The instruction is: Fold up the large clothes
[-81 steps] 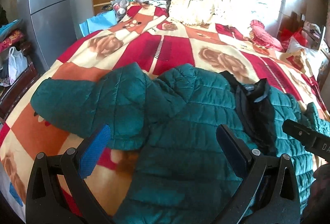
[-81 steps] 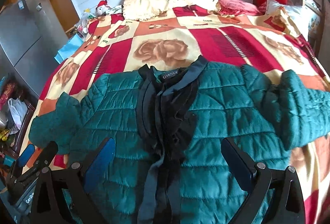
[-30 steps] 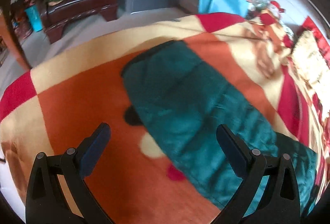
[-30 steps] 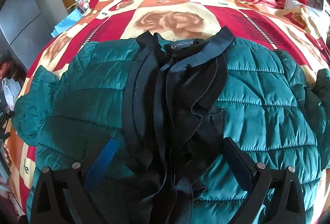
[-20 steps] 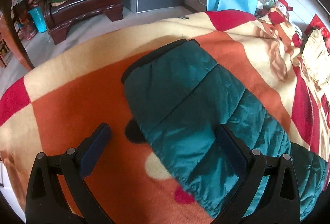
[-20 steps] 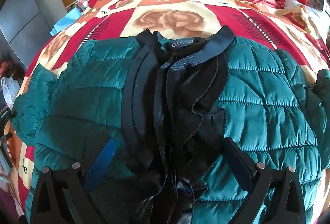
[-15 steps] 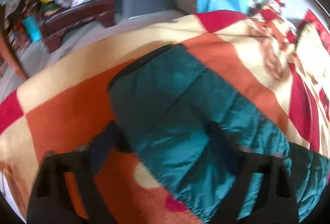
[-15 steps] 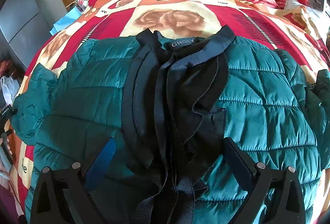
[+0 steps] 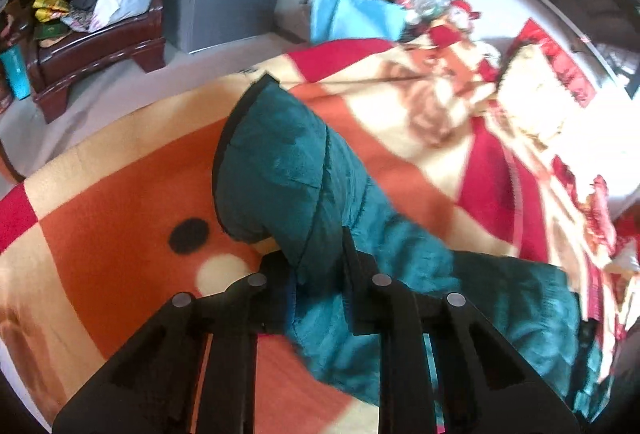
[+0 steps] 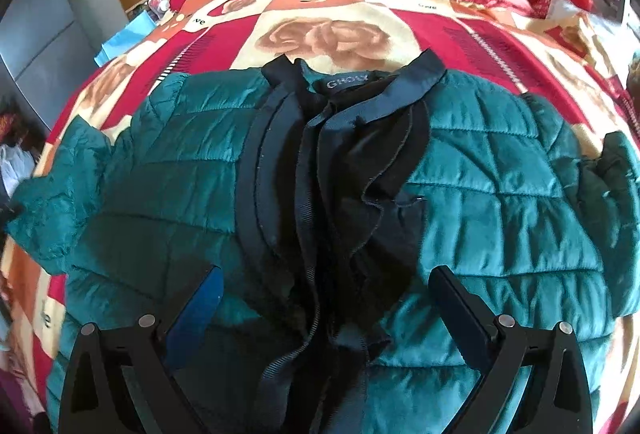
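Fingers [image 9: 356, 274] of left gripper [image 9: 316, 274] pinched tight on the jacket's left sleeve [image 9: 288, 174], cuff end lifted off the bed [image 9: 100, 202]. Right gripper [image 10: 326, 298] hangs spread wide over the front opening, holding nothing. One teal quilted jacket [image 10: 500, 194] lies face up on the patterned blanket [image 10: 328, 34], black lining showing. Risk, as I judge it: slick puffy fabric slips from the pinch, or pulling the sleeve drags the whole body askew. Count: one jacket, two sleeves, two grippers.
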Tool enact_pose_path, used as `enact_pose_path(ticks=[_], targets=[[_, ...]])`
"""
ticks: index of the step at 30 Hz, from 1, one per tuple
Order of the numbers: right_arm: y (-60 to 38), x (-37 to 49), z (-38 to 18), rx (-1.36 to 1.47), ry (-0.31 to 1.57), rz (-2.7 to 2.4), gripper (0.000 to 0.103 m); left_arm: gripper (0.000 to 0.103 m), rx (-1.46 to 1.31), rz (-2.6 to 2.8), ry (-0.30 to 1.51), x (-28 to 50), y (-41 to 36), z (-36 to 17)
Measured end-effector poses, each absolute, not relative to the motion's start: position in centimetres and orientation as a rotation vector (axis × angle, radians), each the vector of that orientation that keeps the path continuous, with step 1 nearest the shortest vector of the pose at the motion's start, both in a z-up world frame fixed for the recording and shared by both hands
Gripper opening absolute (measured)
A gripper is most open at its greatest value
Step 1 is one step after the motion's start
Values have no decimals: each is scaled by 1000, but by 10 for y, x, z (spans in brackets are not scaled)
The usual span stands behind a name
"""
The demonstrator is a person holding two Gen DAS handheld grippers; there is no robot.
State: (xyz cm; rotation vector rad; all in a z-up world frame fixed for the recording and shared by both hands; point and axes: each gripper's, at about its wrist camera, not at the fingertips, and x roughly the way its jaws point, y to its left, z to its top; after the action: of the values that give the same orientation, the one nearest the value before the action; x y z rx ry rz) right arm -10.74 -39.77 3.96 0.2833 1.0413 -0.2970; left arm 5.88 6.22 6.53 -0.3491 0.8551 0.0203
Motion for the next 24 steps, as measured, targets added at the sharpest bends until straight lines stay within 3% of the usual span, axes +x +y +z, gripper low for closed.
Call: enact_pose_path(ticks=[13,24], targets=[[-413,-141,63,251,1035,-317,102,16,-270,-240,765,-9,-29,139],[-434,-179,76,333,992,-332,102,16,-181,-392,787,-50,-113,154]])
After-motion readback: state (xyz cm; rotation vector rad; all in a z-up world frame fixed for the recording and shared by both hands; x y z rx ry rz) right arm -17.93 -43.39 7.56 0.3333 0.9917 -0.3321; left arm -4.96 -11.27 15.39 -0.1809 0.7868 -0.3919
